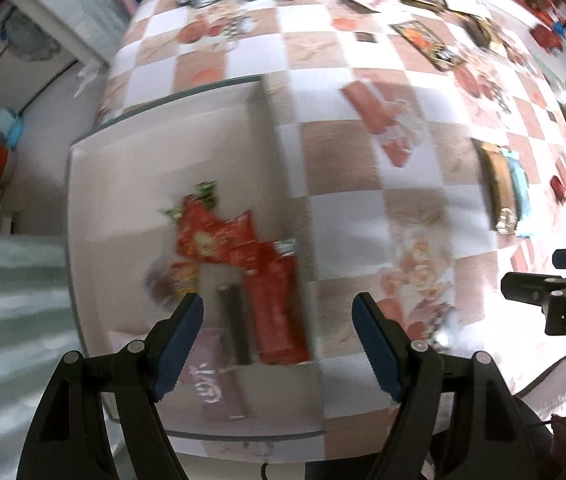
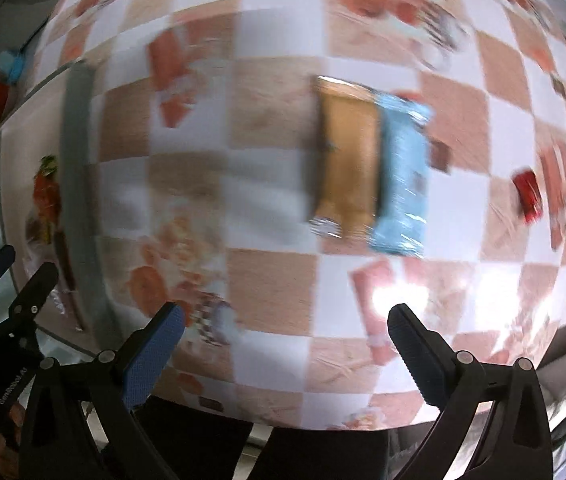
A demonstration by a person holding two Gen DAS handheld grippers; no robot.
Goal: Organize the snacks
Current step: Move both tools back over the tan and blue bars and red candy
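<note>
Left side: white bin [image 1: 83, 240] sits at the left edge of the table with the checked cloth [image 1: 343, 168], already holding a pile of snacks: red wrappers [image 1: 219, 236], a long red bar [image 1: 279, 308], a dark bar [image 1: 235, 320] and a pinkish packet [image 1: 219, 392]. Left gripper [image 1: 279, 344] hangs over the bin's near right part, fingers spread wide, nothing between them. Both views are motion-blurred, so labels are unreadable. Middle of the cloth: a reddish flat packet [image 1: 379, 120] lies loose, apart from the bin. Further right: a brown packet [image 2: 347, 156] and a light blue packet [image 2: 403, 176] lie side by side, edges touching or slightly overlapping; cannot tell which. Right gripper [image 2: 287, 352] hovers short of that pair, fingers wide, holding nothing. A small red sweet [image 2: 527, 196] lies near the right edge, and more snacks blur past it. Risks, as I judge them: closing on the pair could catch both packets at once, or pinch only a foil seam so the packet slips out in transit. Flat packets on cloth may drag the cloth up with them. The two grippers could collide near the bin wall [image 2: 79, 184] during a drop.
</note>
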